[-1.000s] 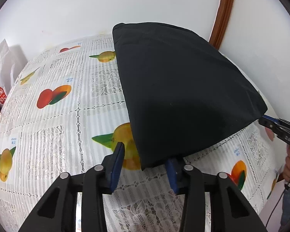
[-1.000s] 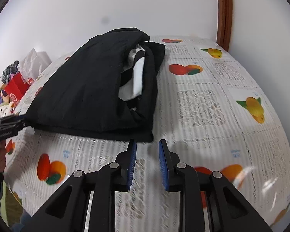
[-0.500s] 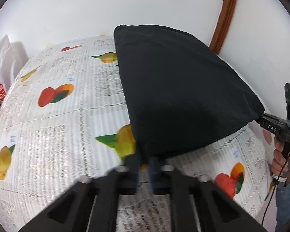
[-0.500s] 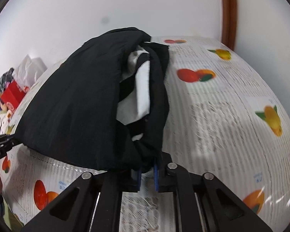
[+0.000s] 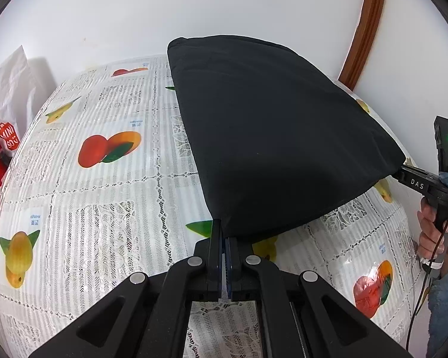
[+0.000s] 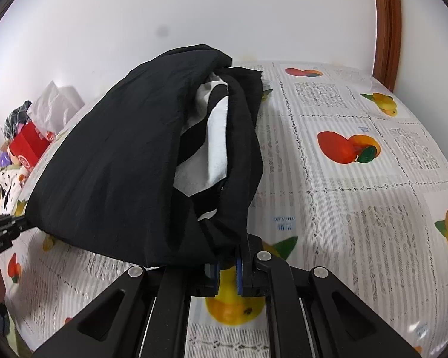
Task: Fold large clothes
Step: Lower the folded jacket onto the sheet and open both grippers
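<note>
Here the black garment (image 5: 271, 137) was folded into a thick bundle with white lining showing at its open side, lying toward the far edge of the counter (image 5: 104, 208), its near edge raised off the fruit-printed cloth. Its long near hem ran between the two tongs, stretching directly ahead of both, so neither hand was nearer. The left tongs (image 5: 223, 238) were pressed together, pinching the near left corner of the fabric. The right tongs (image 6: 227, 264) were narrowly parted, clamping the bunched near right corner. The next fold probably carries this held hem away toward the wall.
</note>
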